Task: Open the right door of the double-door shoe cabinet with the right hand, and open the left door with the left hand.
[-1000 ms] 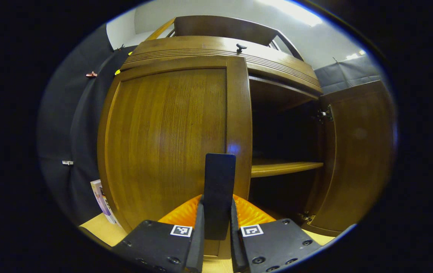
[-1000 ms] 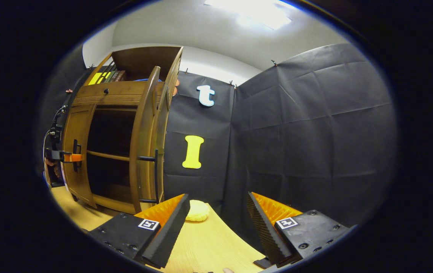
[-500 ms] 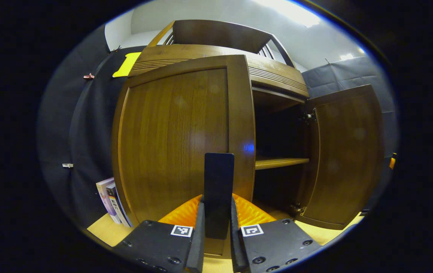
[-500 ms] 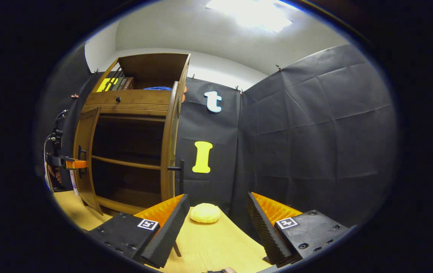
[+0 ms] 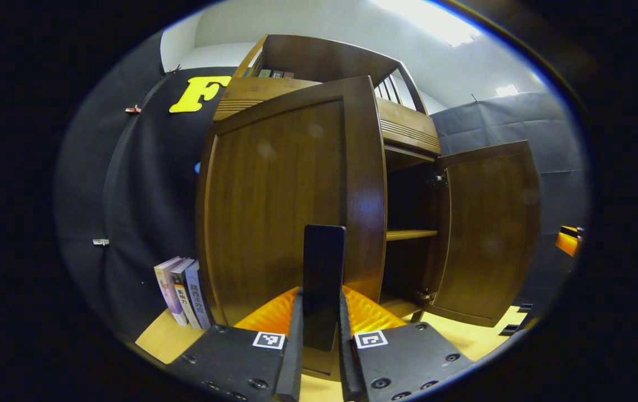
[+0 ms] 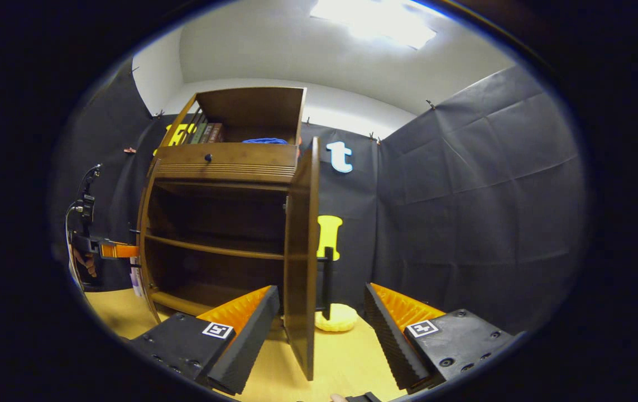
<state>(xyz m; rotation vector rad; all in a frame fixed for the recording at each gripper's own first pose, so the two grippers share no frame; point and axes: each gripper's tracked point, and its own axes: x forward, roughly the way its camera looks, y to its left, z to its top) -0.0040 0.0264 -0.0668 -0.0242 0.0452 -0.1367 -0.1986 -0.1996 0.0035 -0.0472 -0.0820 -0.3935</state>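
Black door handle apparently pinched inside left gripper.

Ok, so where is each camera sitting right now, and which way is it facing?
Left gripper view: rides the left gripper, close to the cabinet's left door; fingers clamp its black handle.
Right gripper view: rides the right gripper, farther back, facing the right door edge-on; fingers apart.
Shared: both see the shelf, both doors, and each other's gripper at the frame edge.

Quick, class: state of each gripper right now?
Left gripper: shut on the left door's handle.
Right gripper: open, holding nothing.
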